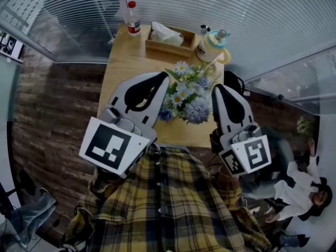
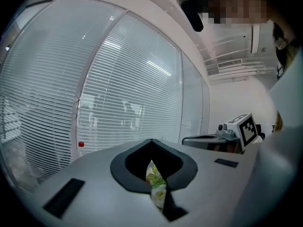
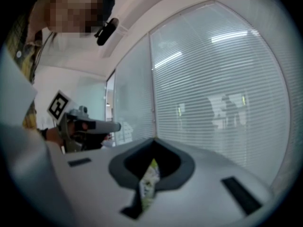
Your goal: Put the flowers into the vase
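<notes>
Yellow plaid shirt [image 1: 168, 193], white left tool [image 1: 164, 81], white right tool [image 1: 217, 90]

Blue-white flowers [image 1: 185, 97], yellow plaid shirt [image 1: 168, 203]

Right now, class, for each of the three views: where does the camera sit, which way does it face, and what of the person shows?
Head view: on the head, steeply down at table and flowers; shirt, left gripper, right gripper show.
Left gripper view: on that gripper, along its shut jaws toward blinds.
Right gripper view: likewise, along shut jaws toward blinds.
Shared: each gripper view shows the other gripper.
</notes>
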The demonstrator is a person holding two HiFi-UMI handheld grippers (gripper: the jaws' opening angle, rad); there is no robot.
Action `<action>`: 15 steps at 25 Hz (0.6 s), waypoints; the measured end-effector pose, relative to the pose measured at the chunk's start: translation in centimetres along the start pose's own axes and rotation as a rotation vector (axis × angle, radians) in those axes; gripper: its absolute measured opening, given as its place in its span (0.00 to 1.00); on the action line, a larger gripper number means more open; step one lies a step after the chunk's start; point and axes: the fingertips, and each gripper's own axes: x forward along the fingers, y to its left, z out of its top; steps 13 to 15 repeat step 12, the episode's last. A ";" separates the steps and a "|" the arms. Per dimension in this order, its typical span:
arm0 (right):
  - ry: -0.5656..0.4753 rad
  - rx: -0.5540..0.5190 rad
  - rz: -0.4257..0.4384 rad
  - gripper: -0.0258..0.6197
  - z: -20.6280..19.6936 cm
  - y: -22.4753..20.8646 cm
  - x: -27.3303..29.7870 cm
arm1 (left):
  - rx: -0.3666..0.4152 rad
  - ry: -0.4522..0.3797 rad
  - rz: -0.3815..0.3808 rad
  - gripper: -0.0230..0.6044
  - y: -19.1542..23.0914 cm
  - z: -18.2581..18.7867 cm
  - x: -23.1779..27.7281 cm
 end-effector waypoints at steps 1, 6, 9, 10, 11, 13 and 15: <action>0.001 0.001 0.000 0.06 -0.1 0.0 0.1 | 0.000 0.000 -0.001 0.05 0.1 0.0 0.1; 0.007 0.007 -0.002 0.06 -0.3 -0.3 0.2 | 0.003 0.008 0.005 0.05 0.5 -0.1 0.3; 0.009 0.011 -0.005 0.06 -0.3 -0.4 0.3 | -0.007 0.008 -0.003 0.05 0.3 -0.1 0.2; 0.009 0.011 -0.005 0.06 -0.3 -0.5 0.3 | -0.007 0.007 -0.004 0.05 0.3 -0.1 0.2; 0.009 0.011 -0.006 0.06 -0.3 -0.6 0.3 | -0.006 0.005 -0.003 0.05 0.3 -0.1 0.3; 0.009 0.011 -0.006 0.06 -0.3 -0.7 0.4 | -0.004 0.004 -0.002 0.05 0.4 0.0 0.3; 0.009 0.011 -0.006 0.06 -0.3 -0.7 0.4 | -0.004 0.004 -0.002 0.05 0.4 0.0 0.3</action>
